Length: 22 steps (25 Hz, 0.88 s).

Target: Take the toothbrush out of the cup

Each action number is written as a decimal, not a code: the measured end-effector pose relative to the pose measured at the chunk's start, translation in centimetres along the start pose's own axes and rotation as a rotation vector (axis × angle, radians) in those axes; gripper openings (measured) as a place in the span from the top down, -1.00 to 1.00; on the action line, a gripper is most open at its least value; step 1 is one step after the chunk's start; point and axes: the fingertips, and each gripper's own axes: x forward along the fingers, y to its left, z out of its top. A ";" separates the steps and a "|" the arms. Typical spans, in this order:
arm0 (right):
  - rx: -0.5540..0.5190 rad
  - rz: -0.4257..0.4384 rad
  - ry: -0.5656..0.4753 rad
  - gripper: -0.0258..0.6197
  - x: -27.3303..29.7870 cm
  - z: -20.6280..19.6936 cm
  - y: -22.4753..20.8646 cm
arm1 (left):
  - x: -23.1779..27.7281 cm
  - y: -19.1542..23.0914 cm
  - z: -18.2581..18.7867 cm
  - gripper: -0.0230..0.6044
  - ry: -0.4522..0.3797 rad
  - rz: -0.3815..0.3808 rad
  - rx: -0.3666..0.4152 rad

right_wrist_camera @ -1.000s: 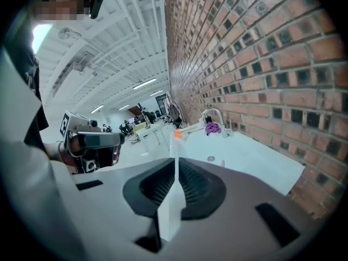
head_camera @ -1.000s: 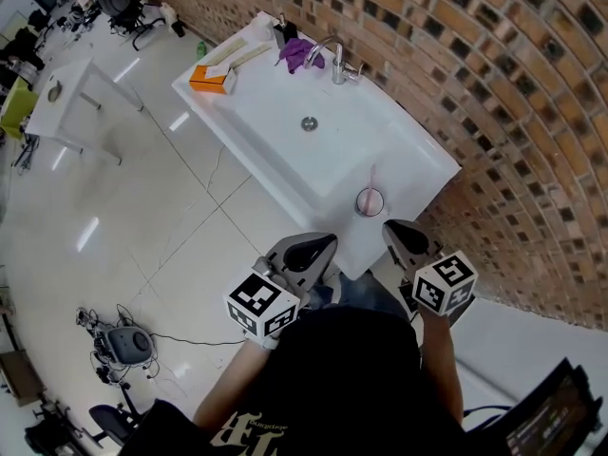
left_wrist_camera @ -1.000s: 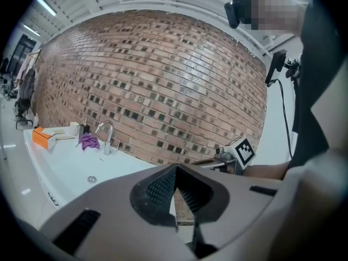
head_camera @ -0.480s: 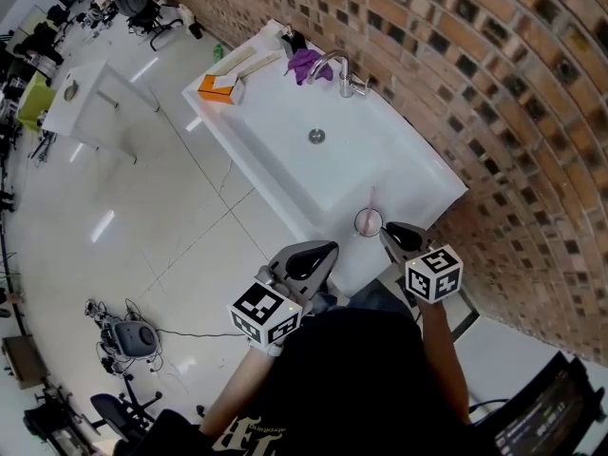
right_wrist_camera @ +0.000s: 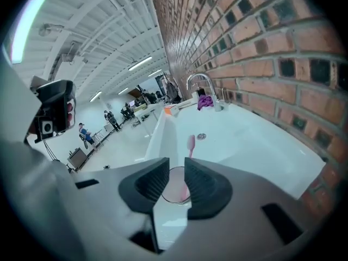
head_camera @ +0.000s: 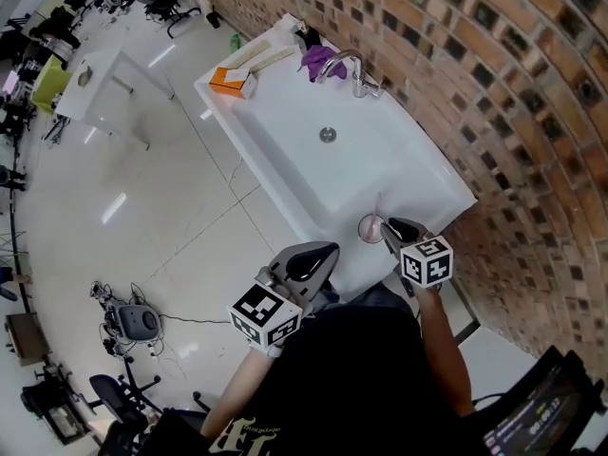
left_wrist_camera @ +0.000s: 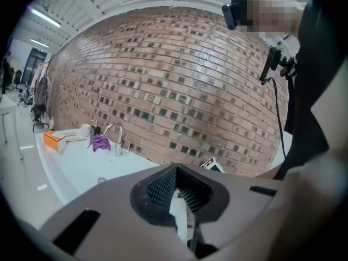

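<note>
Two grippers: left gripper (head_camera: 328,249) closed, right gripper (head_camera: 389,225) parted near cup (head_camera: 370,228); white sink (head_camera: 375,164), brick wall (head_camera: 494,84).

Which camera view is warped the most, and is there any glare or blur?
Left gripper view: strongest fisheye, the brick wall bulges like a dome inside dark corners. Right gripper view: the same dark rounded corners, and the cup looks slightly soft. Head view: bright light streaks glare on the floor.

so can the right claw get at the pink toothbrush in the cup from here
Probably yes: the right claw, jaws slightly apart, hangs close by the translucent round cup, and the pink toothbrush sticks up above its rim with nothing between.
</note>
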 end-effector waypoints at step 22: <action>0.051 0.060 0.122 0.70 6.1 -1.6 -2.6 | -0.2 2.3 -0.6 0.94 -0.001 0.130 -0.066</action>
